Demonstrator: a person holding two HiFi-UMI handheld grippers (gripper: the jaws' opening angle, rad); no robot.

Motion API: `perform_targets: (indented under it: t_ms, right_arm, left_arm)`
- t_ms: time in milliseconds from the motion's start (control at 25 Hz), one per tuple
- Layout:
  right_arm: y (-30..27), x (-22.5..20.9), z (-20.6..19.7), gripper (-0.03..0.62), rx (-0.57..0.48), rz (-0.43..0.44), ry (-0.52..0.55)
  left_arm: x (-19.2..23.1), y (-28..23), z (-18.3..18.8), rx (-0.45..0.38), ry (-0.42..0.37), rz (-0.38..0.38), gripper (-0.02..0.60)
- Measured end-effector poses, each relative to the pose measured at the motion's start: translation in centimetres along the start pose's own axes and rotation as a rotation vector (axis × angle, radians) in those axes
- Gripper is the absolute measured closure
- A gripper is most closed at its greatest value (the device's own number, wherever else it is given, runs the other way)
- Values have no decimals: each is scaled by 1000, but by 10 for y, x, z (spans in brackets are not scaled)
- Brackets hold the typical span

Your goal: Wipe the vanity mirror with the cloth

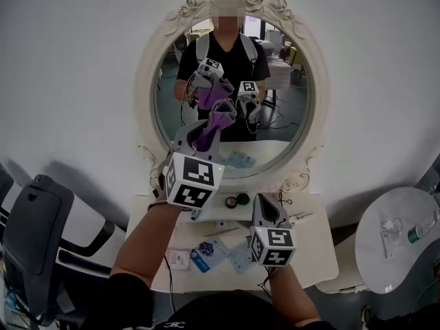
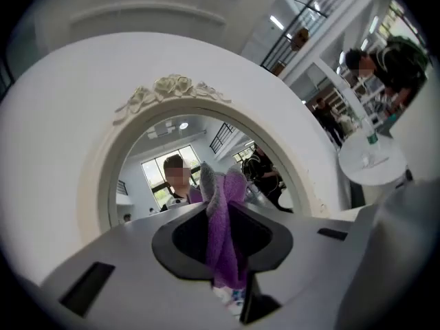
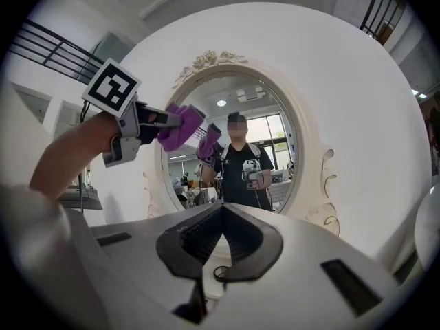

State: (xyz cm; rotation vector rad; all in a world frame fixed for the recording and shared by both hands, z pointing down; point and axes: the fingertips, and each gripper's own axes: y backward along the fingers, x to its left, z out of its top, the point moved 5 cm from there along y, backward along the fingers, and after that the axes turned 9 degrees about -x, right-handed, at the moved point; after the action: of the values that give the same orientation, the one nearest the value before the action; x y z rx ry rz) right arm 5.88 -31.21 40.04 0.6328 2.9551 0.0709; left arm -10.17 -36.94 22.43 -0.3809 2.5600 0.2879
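Cloth (image 1: 221, 114) pinched upright in left gripper (image 1: 210, 133), jaws clamped on it, purple tuft poking past the tips. Straight ahead of those tips, near but seemingly short of contact: vanity mirror (image 1: 289, 108). Lower and farther back, right gripper (image 1: 265, 212), closed on nothing.

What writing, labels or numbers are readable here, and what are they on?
No text here can be read.
Packets on the table: print too small to read.
Marker cubes: black-and-white square patterns only, no letters or numbers.
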Motion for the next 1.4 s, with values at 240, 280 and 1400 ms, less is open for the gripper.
perform_targets:
  t_ms: [240, 280, 1400]
  right_arm:
    - [-16, -19, -1, 583, -4, 34, -11]
    - [-18, -20, -3, 583, -1, 41, -18]
    - [-13, -30, -18, 583, 29, 63, -44]
  left_arm:
    - [49, -29, 36, 44, -331, 72, 506]
    - [55, -30, 43, 45, -369, 84, 506]
    - [110, -59, 78, 157, -831, 238, 506]
